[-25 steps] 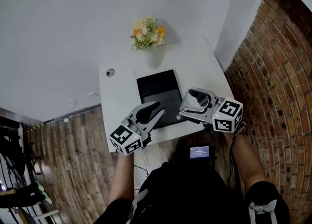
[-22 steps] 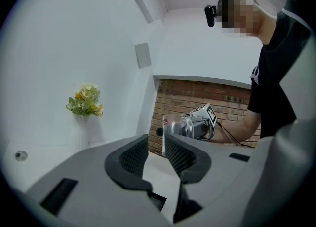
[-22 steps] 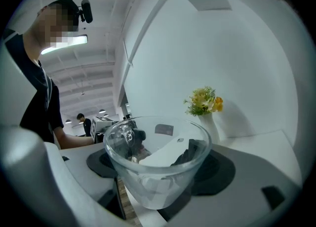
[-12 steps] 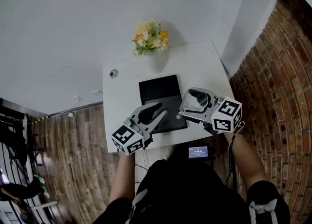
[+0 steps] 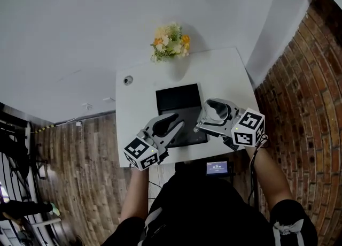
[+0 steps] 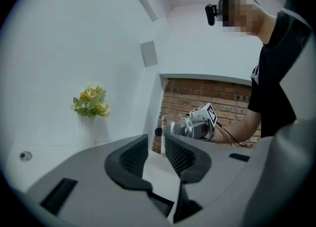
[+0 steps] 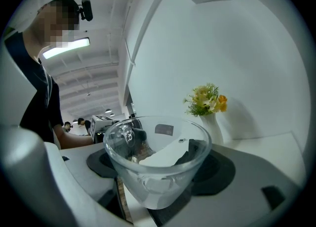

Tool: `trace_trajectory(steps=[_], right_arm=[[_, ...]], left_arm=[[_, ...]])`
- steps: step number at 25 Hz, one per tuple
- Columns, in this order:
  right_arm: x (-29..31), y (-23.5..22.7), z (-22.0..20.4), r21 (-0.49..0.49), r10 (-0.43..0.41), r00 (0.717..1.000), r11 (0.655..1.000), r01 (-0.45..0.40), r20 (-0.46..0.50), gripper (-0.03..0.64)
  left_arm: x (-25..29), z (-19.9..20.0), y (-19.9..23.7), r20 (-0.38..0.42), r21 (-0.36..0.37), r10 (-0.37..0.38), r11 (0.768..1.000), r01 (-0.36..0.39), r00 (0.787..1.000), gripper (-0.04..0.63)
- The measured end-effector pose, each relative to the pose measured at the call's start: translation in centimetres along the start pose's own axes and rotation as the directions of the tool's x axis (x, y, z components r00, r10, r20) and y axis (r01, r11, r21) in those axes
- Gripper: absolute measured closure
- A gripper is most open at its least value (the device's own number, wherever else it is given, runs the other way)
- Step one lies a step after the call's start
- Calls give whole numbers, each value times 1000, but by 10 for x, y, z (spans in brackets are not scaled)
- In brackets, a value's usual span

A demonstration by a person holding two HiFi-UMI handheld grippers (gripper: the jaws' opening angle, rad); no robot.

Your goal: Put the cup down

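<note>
— Where is the glass cup [image 5: 216,110]?
— Clasped in the right tool [image 5: 204,122], by the black mat's [image 5: 179,100] right edge.
— The left tool [image 5: 179,128]?
— Jaws slightly parted, empty, at the mat's near edge.

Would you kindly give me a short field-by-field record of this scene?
left claw: open, nothing between its jaws
right claw: shut on a clear cup
cup position: by the near right edge of the mat, seemingly not yet set down
table: white, with the black mat in the middle
flowers: at the table's far edge
</note>
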State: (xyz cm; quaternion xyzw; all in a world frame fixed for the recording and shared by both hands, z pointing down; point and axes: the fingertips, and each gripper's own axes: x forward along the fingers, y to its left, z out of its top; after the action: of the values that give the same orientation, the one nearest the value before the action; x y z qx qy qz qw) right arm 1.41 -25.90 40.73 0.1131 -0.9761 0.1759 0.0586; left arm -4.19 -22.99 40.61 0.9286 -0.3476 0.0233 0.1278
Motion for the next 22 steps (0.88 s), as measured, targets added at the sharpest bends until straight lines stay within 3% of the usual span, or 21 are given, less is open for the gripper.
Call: trace_trajectory(steps=[22], right_arm=[[33,15,6,-19,-27,1000,999,27,-14,206]], left_arm=[[-25,1,19,5,-7,-40,999,41,999,497]])
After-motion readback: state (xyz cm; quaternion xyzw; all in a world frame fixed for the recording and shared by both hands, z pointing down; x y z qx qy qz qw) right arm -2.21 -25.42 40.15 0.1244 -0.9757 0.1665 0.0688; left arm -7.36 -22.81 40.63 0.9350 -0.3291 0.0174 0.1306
